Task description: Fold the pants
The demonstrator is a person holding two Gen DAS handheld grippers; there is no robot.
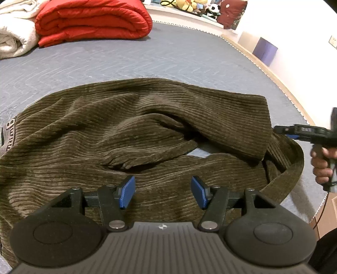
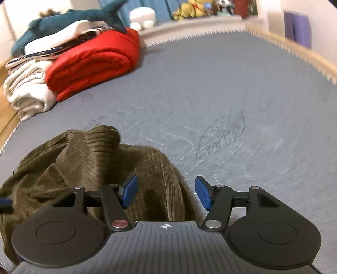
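Note:
Olive-brown corduroy pants (image 1: 130,126) lie rumpled on a grey-blue bed (image 1: 168,59), one leg laid loosely over the other, the waistband at the far left. My left gripper (image 1: 163,192) is open and empty, just above the near leg. In the right wrist view the pants (image 2: 94,160) bunch at the lower left. My right gripper (image 2: 166,194) is open and empty over the edge of that fabric. The right gripper also shows in the left wrist view (image 1: 303,131), held in a hand by the leg ends.
A folded red quilt (image 1: 92,21) and a white blanket (image 1: 14,35) lie at the far left of the bed. A teal plush shark (image 2: 69,21) rests on that pile. Plush toys (image 1: 195,6) line the back. A purple box (image 1: 265,50) stands by the wall. The bed's edge curves along the right.

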